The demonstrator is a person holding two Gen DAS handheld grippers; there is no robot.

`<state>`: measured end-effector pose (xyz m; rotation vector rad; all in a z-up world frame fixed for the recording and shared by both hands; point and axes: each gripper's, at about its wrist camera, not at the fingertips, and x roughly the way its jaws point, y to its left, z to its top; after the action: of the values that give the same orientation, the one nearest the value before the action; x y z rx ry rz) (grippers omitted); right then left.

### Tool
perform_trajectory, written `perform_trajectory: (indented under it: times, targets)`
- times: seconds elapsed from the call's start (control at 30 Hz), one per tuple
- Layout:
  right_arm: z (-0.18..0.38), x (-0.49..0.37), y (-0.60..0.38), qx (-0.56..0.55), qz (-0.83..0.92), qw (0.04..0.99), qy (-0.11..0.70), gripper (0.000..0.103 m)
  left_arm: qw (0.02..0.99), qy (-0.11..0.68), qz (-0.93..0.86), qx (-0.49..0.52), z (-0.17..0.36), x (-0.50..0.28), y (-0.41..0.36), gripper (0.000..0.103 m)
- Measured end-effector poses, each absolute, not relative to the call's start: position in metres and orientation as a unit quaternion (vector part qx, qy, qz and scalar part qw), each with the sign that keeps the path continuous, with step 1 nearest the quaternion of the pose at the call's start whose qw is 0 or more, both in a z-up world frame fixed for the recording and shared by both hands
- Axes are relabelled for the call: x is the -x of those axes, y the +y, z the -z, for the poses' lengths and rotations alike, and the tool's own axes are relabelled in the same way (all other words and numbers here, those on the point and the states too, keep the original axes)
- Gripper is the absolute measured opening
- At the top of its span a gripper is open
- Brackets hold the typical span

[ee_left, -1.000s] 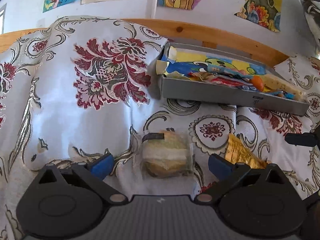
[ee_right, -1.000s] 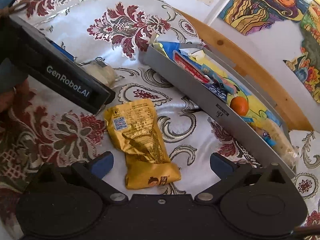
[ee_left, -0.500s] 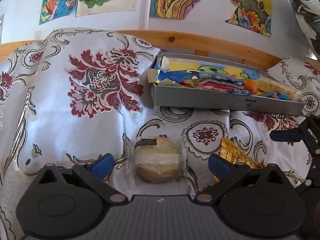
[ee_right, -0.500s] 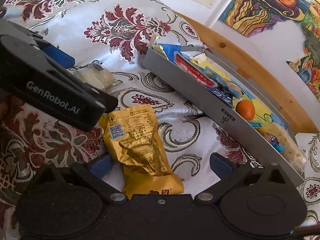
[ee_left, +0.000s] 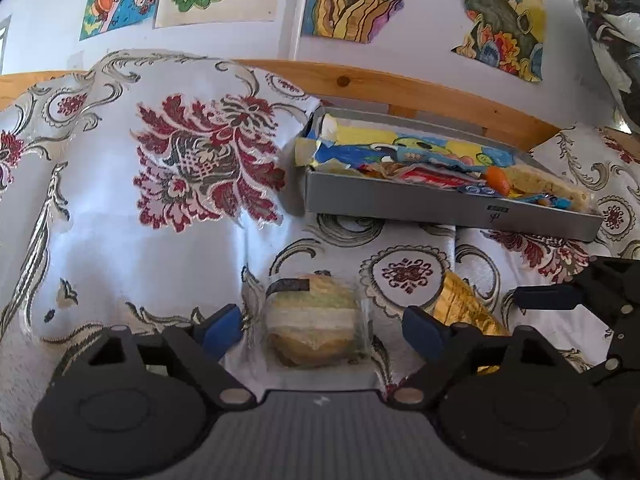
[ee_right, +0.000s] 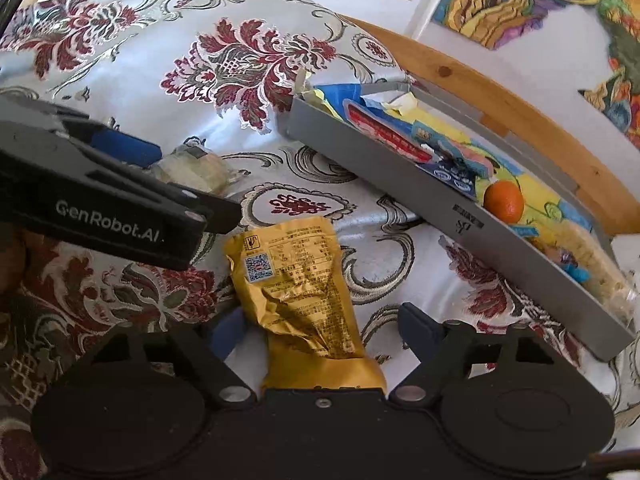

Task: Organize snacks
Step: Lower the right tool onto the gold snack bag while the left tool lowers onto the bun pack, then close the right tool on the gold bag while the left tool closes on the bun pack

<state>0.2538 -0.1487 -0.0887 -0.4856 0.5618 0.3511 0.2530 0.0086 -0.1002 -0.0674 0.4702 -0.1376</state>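
We are working both claws at once over the patterned cloth (ee_left: 120,240), and each is lined up on its own snack. Our left claw (ee_left: 320,326) is standing wide, its blue pads on either side of the clear-wrapped sandwich (ee_left: 316,320), which is lying flat on the cloth just in front of us. Our right claw (ee_right: 320,330) is also standing wide, straddling the lower end of the gold packet (ee_right: 300,292), which is lying flat beside the sandwich. Neither claw is gripping anything yet. The grey tray (ee_left: 440,206), already holding several wrappers and a small orange (ee_right: 503,200), is sitting further back against the wooden rail, and we are judging it to be where both snacks belong. To do this well, we should be lowering each claw until the pads reach the cloth, then closing gently: the sandwich looks soft and will squash, and the packet looks crinkly and may slip. The loose cloth could be getting pinched too, so we should be lifting straight up before carrying across.
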Motion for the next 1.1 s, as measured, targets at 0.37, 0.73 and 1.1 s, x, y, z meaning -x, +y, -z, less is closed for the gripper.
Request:
perform_trajectory:
  times: [0.37, 0.73, 1.1]
  targets:
    - [0.0886, -0.2567, -0.1509, 0.196, -0.167, 0.92, 0.297, 0.078, 0.968, 0.242, 0.063, 0.035, 0.1034, -0.254, 0.0106, 0.081]
    - [0.0877, -0.2579, -0.1496, 0.164, -0.175, 0.917, 0.32, 0.058, 0.966, 0.246, 0.073, 0.025, 0.1051, -0.2543, 0.0079, 0.064]
    - [0.09, -0.2563, -0.148, 0.154, -0.174, 0.918, 0.322, 0.05, 0.966, 0.247, 0.075, 0.025, 0.1057, -0.255, 0.0075, 0.058]
